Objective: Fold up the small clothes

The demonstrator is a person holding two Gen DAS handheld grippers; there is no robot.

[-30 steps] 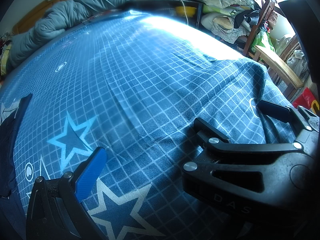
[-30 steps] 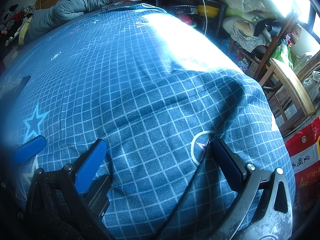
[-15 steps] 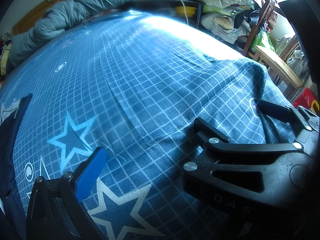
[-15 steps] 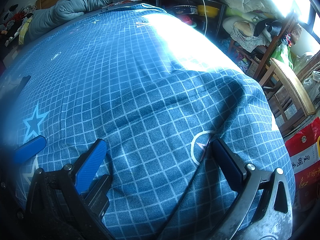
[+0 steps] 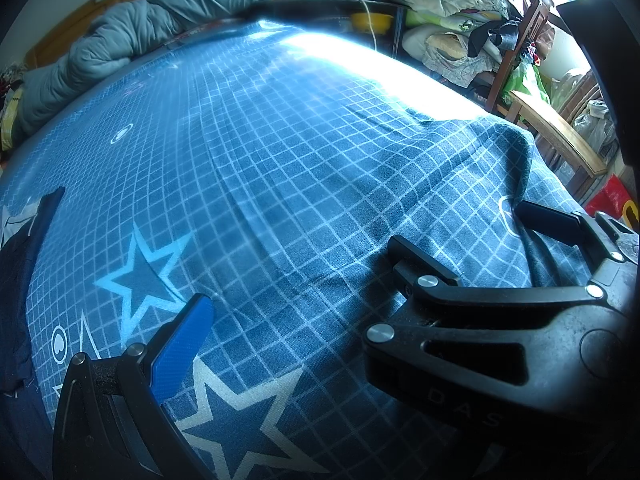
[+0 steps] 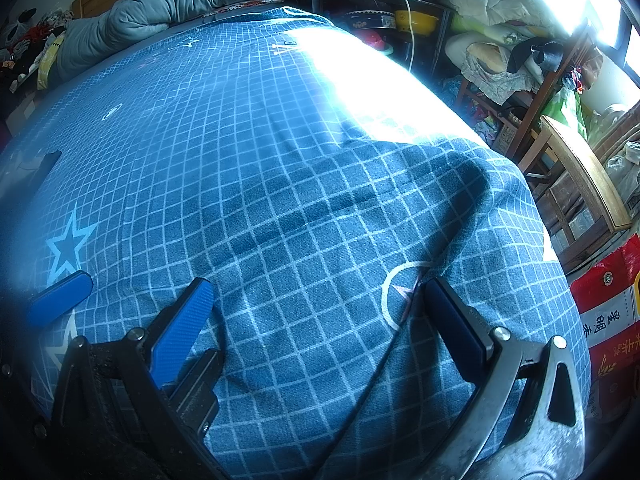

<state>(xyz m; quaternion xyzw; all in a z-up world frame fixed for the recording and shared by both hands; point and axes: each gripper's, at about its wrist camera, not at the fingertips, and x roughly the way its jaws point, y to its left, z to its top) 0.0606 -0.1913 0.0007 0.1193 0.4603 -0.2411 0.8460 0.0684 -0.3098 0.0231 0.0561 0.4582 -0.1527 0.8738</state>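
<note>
A dark navy garment (image 5: 18,280) lies at the far left edge of the bed, mostly cut off by the frame; in the right wrist view it is only a dim dark shape (image 6: 28,168). My left gripper (image 5: 292,312) is open low over the blue checked sheet (image 5: 300,140), with its blue left pad (image 5: 184,340) showing. Its other finger is overlapped by the right gripper's black frame (image 5: 480,320). My right gripper (image 6: 316,320) is open too, with only sheet (image 6: 280,160) between its fingers. Both grippers sit side by side, well right of the garment.
A grey quilt (image 5: 120,48) is bunched along the far side of the bed. To the right, past the bed's edge, stand a wooden chair (image 6: 580,168), a red sack (image 6: 608,312) and piled bedding (image 6: 492,0). Strong sunlight washes out the far right of the sheet.
</note>
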